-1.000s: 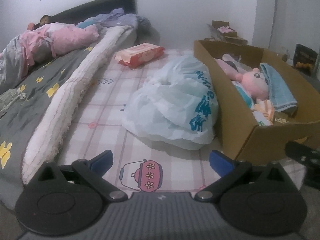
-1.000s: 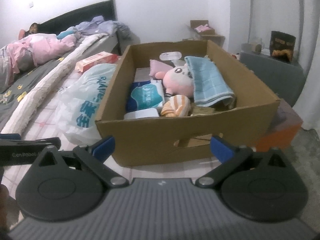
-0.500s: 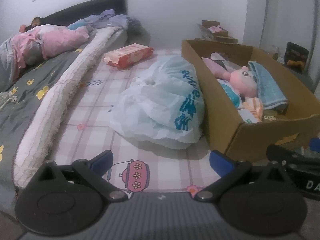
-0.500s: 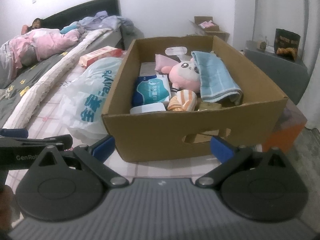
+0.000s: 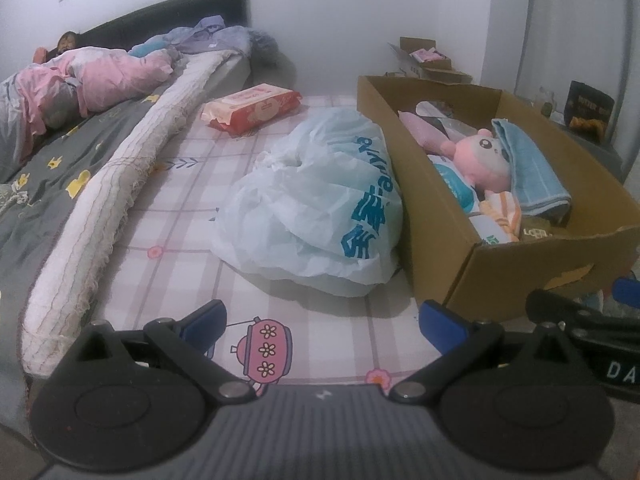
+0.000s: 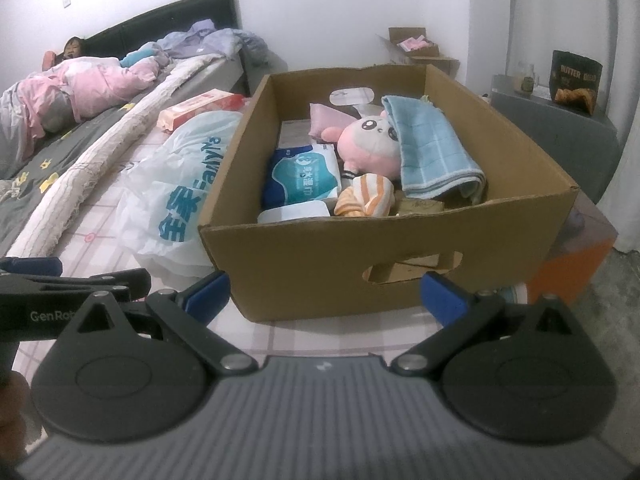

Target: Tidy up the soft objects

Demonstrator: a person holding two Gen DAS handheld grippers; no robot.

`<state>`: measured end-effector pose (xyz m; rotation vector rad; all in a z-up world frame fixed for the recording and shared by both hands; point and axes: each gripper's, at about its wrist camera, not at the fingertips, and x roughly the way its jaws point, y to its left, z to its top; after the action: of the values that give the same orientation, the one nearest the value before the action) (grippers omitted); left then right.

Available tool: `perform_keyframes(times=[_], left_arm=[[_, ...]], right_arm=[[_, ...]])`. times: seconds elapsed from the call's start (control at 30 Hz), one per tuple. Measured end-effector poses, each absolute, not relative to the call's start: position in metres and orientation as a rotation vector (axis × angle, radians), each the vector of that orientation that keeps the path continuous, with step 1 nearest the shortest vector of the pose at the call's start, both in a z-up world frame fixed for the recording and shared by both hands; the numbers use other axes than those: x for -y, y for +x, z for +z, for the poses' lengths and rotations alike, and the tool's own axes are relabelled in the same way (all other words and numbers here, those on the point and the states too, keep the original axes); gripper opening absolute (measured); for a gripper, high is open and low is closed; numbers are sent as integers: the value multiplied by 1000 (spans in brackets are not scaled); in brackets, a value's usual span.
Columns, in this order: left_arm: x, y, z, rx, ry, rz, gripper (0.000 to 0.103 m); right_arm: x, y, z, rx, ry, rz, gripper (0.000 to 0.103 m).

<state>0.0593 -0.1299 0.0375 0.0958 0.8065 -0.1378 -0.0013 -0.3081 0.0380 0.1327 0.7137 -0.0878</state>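
A brown cardboard box (image 6: 304, 264) (image 5: 416, 184) stands on the checked sheet. It holds a pink plush doll (image 6: 372, 140) (image 5: 482, 158), a folded blue towel (image 6: 432, 148) (image 5: 528, 168), a blue wipes pack (image 6: 304, 176) and an orange striped cloth (image 6: 366, 198). A white plastic bag (image 5: 320, 200) (image 6: 176, 184) lies against the box's left side. A red wipes pack (image 5: 252, 108) (image 6: 196, 110) lies further back. My left gripper (image 5: 322, 322) is open and empty over the sheet's near edge. My right gripper (image 6: 324, 294) is open and empty just before the box's front wall.
A long white bolster (image 5: 120, 184) divides the sheet from a grey quilt (image 5: 36, 184), where a person lies under pink bedding (image 5: 100, 76). A grey cabinet (image 6: 560, 136) with a dark bag stands right of the box. Small cartons (image 5: 424, 60) sit by the far wall.
Both grippers have drawn back and shifted a little right. The box and bag sit slightly further left in the left wrist view. Nothing was grasped or released.
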Motion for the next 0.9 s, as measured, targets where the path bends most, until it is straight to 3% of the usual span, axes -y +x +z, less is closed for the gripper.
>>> perform_keyframes(times=[0.9], left_arm=[[130,62,38,-820,84,-149,102]], right_arm=[[305,-4,43,-713,116,-100,102]])
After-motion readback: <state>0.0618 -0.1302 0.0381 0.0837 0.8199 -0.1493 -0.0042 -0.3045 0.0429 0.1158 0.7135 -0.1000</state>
